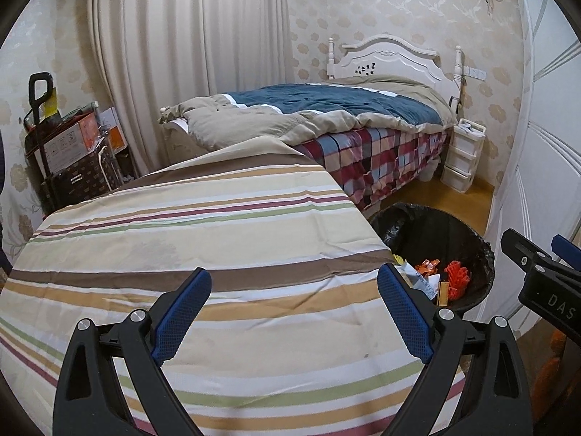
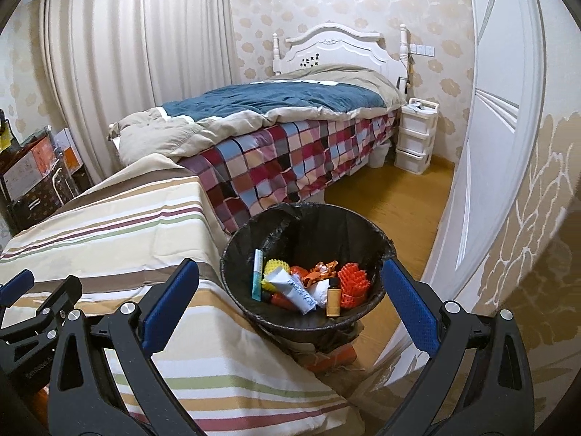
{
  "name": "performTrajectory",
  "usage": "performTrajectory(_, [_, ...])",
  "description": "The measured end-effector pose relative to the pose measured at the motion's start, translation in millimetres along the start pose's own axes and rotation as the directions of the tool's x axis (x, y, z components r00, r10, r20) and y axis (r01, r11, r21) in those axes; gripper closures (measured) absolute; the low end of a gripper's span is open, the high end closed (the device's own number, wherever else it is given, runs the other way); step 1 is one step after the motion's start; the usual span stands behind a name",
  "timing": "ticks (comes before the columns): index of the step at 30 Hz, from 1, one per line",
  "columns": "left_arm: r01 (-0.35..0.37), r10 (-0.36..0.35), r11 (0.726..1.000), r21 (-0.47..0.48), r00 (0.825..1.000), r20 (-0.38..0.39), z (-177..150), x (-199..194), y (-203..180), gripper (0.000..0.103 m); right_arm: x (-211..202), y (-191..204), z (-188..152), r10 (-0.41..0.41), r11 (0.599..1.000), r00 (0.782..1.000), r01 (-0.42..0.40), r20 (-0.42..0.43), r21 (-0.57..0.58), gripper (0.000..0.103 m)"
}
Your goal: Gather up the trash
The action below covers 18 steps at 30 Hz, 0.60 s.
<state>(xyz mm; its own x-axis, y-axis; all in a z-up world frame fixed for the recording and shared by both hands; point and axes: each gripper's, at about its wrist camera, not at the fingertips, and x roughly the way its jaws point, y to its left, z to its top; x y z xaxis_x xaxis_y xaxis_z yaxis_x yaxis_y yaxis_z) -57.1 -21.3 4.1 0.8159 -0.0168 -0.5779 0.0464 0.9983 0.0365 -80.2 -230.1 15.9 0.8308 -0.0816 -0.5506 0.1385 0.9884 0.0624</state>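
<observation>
A black-lined trash bin [image 2: 312, 218] stands on the floor beside the striped table; it also shows in the left wrist view [image 1: 417, 218]. Inside lie a white tube [image 2: 294, 287], an orange spiky piece [image 2: 354, 283], a yellow spiky ball [image 2: 274, 267], an orange lighter [image 2: 333, 299] and a light blue stick [image 2: 257, 276]. My left gripper [image 1: 294, 312] is open and empty above the striped cloth [image 1: 218, 239]. My right gripper [image 2: 290, 305] is open and empty, just above the bin's near rim. Its side shows in the left wrist view [image 1: 544, 276].
A bed [image 2: 290, 138] with a blue and beige quilt and checked sheet stands behind. A white drawer unit [image 2: 415, 134] is beside the headboard. Boxes and a cart [image 1: 69, 149] stand at the left by the curtain. A white door [image 2: 483, 145] is at the right.
</observation>
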Motion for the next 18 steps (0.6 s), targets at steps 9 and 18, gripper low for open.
performTrajectory(9, [-0.010, 0.010, 1.000, -0.012, 1.000, 0.014, -0.5, -8.6, 3.2, 0.011, -9.5, 8.0, -1.1, 0.023, 1.000, 1.000, -0.023, 0.012, -0.014, 0.005])
performTrajectory(18, [-0.007, 0.007, 1.000, -0.013, 1.000, 0.012, -1.3, -8.8, 4.1, 0.011, -10.5, 9.1, -1.5, 0.024, 1.000, 1.000, -0.024, 0.010, -0.015, 0.005])
